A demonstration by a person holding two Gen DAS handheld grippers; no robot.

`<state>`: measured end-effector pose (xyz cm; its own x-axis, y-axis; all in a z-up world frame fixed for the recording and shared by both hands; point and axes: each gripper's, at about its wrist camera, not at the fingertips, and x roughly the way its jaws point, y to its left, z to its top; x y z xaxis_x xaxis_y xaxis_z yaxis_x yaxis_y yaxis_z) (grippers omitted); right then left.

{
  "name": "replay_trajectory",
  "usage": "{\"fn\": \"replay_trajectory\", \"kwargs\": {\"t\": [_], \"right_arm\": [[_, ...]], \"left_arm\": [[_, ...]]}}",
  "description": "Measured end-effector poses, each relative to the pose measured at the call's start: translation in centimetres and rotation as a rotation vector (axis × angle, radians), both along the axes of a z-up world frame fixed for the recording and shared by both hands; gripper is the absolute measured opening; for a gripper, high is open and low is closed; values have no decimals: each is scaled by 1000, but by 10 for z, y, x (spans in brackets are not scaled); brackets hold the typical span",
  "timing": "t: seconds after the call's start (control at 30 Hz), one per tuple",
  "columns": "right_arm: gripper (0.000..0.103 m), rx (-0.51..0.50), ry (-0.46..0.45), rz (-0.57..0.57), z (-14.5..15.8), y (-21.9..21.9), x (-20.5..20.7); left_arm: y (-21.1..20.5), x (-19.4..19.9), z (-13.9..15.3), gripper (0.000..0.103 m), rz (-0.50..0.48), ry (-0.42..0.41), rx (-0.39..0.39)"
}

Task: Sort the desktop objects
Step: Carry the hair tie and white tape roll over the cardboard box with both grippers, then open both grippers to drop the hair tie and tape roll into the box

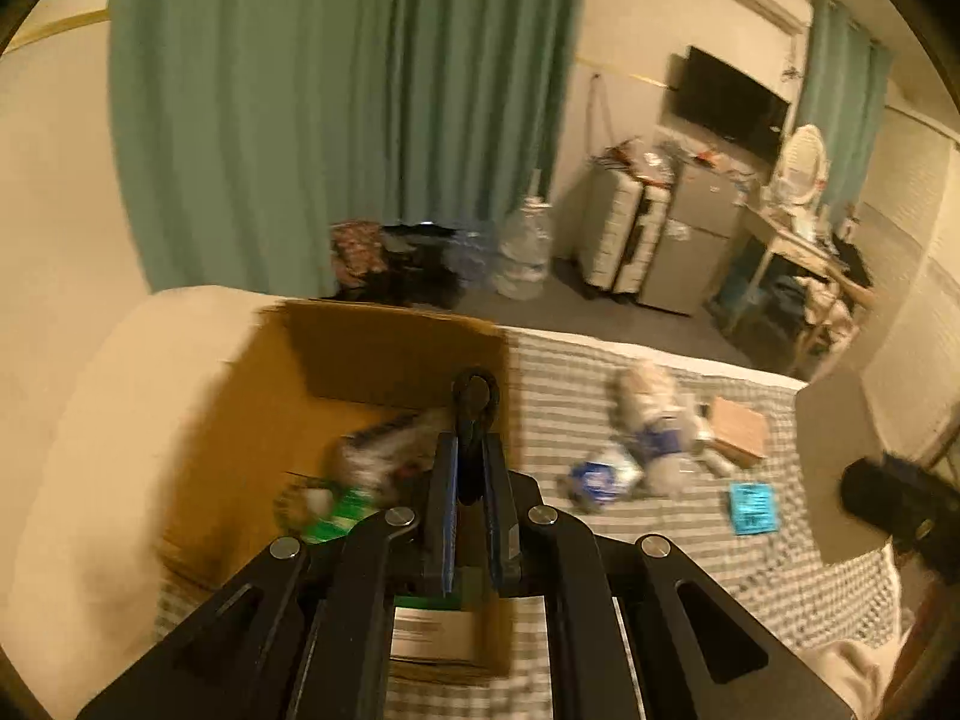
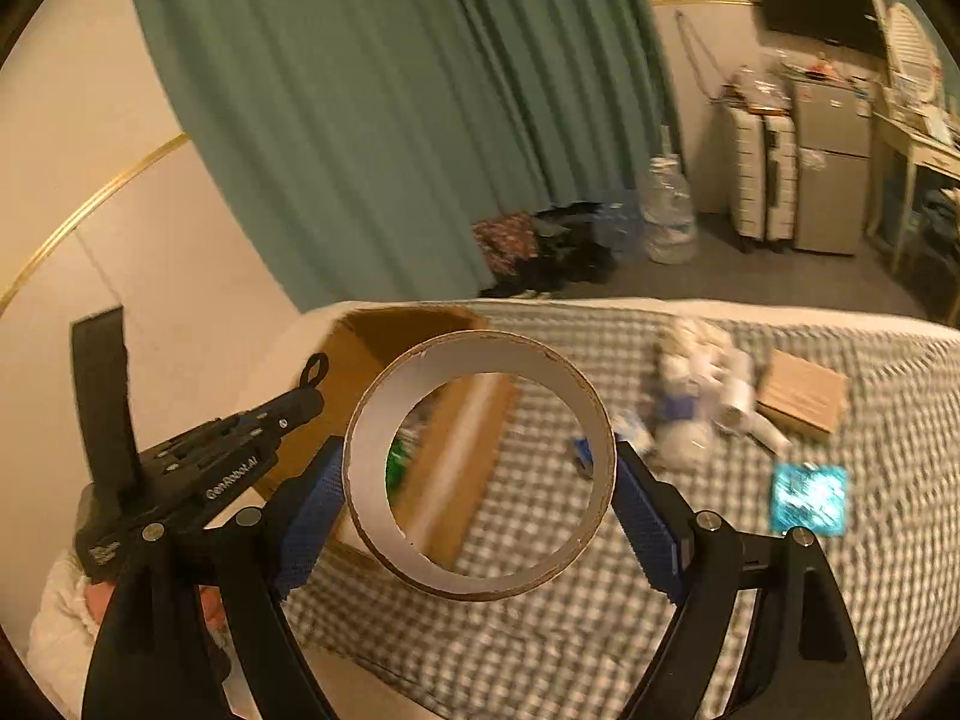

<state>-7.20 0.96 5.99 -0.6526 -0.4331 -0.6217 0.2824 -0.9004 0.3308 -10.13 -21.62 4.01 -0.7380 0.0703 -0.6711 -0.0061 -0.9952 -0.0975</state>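
My left gripper (image 1: 471, 468) is shut on a black clip-like object (image 1: 474, 399) and holds it above the open cardboard box (image 1: 252, 420), which has a green item (image 1: 336, 510) and packets inside. My right gripper (image 2: 480, 480) is shut on a tape roll (image 2: 480, 462), held above the checked cloth (image 2: 540, 630) to the right of the box (image 2: 420, 330). The left gripper (image 2: 312, 384) shows at the left of the right wrist view. On the cloth lie white wrapped items (image 1: 654, 438), a small brown box (image 1: 741, 426) and a teal packet (image 1: 753, 507).
The cloth covers a bed with a white edge (image 1: 90, 450). Beyond it are green curtains (image 1: 336, 108), water bottles (image 1: 522, 252), suitcases (image 1: 624, 228), a small fridge (image 1: 690, 246), a desk (image 1: 798, 246) and a wall TV (image 1: 729, 99).
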Motion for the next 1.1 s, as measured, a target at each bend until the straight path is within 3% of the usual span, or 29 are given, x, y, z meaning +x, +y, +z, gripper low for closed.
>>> {"fn": "replay_trajectory", "kwargs": {"t": [0.2, 0.4, 0.53, 0.6, 0.67, 0.83, 0.93, 1.1], "right_arm": [[84, -45, -51, 102, -14, -66, -51], [84, -87, -145, 159, -52, -116, -102], [85, -127, -208, 144, -82, -131, -134], [86, -144, -237, 127, -90, -134, -148], [93, -171, -260, 109, -95, -136, -159], [93, -188, -238, 41, -96, -124, -159], [93, -186, -232, 24, -89, -109, -151], [93, -100, -164, -19, -71, -72, -109]], "left_arm": [[-59, -24, -34, 7, 72, -63, 5], [-83, -54, -91, 7, 103, -177, 32], [-87, -72, -112, 8, 101, -197, 54], [-85, -76, -118, 17, 100, -190, 49], [-86, -78, -123, 54, 100, -209, 35], [-83, -65, -113, 80, 106, -182, 19], [-79, -54, -109, 81, 108, -194, 30], [-57, -33, -99, 81, 83, -189, 22]]}}
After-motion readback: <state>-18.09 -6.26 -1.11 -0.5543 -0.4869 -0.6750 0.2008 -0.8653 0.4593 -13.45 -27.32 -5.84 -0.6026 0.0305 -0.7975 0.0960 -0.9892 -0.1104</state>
